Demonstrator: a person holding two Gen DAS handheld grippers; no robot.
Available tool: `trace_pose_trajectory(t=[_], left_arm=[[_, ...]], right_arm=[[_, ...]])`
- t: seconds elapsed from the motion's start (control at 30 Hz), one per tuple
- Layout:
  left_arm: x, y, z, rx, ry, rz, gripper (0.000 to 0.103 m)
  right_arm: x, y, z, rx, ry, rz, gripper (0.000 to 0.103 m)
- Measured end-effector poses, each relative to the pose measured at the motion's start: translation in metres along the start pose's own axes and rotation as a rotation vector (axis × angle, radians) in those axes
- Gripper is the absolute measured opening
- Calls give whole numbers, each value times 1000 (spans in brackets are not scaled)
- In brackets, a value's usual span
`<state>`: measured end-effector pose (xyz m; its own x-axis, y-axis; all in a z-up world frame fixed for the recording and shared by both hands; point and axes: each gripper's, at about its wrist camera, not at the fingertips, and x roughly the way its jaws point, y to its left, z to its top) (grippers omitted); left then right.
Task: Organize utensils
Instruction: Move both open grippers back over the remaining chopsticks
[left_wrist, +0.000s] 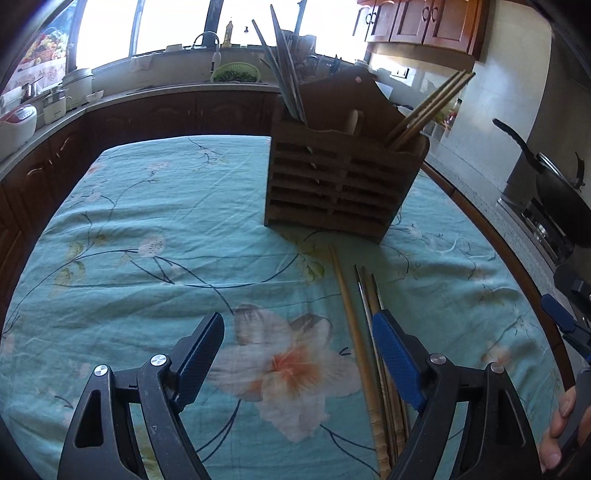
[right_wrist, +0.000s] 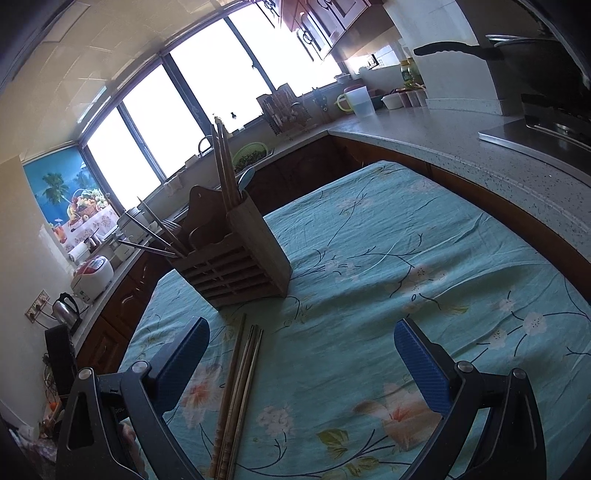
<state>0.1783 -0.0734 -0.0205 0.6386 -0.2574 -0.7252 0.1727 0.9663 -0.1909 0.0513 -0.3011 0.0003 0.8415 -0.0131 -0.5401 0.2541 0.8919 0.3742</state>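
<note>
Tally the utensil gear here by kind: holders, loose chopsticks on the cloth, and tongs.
Wooden holder: 1
Loose chopsticks lying on the cloth in front of it: 4
Tongs: 2, the left tongs and the right tongs, both open and holding nothing
Total: 7

The desk is covered by a matt, creased cotton-like cloth printed with flowers. The slatted holder is made of dull brown wood, unvarnished in look. Loose chopsticks on the cloth are seen as pale bamboo beside thinner grey metal ones. Both the left tongs and the right tongs are faced with ribbed blue rubbery pads on matt black plastic arms fixed by shiny metal rivets.
</note>
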Motion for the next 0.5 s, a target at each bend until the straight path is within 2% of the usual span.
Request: trace_pose_trajectory(t=[0.1,0.17,0.27,0.4,0.47,0.5], left_arm=[[21,-15,9,46,38,9,70],[36,-21,13,66,70,7,56],[61,-25,18,89,113,25,46],[73,-26,17,123,115,36,39],[71,-27,10,168,107,64,28],[67,-25,5,178,105,59,27]], right_arm=[[3,-1,0,-9,10,-10,101],[4,-1,0,-14,15,-16,100],[6,-2,0,-23,23,-23,99],[11,0,-1,-37,41,-21,91],[18,3,-3,-49,60,-22,84],[22,4,-4,-55,75,-19,78]])
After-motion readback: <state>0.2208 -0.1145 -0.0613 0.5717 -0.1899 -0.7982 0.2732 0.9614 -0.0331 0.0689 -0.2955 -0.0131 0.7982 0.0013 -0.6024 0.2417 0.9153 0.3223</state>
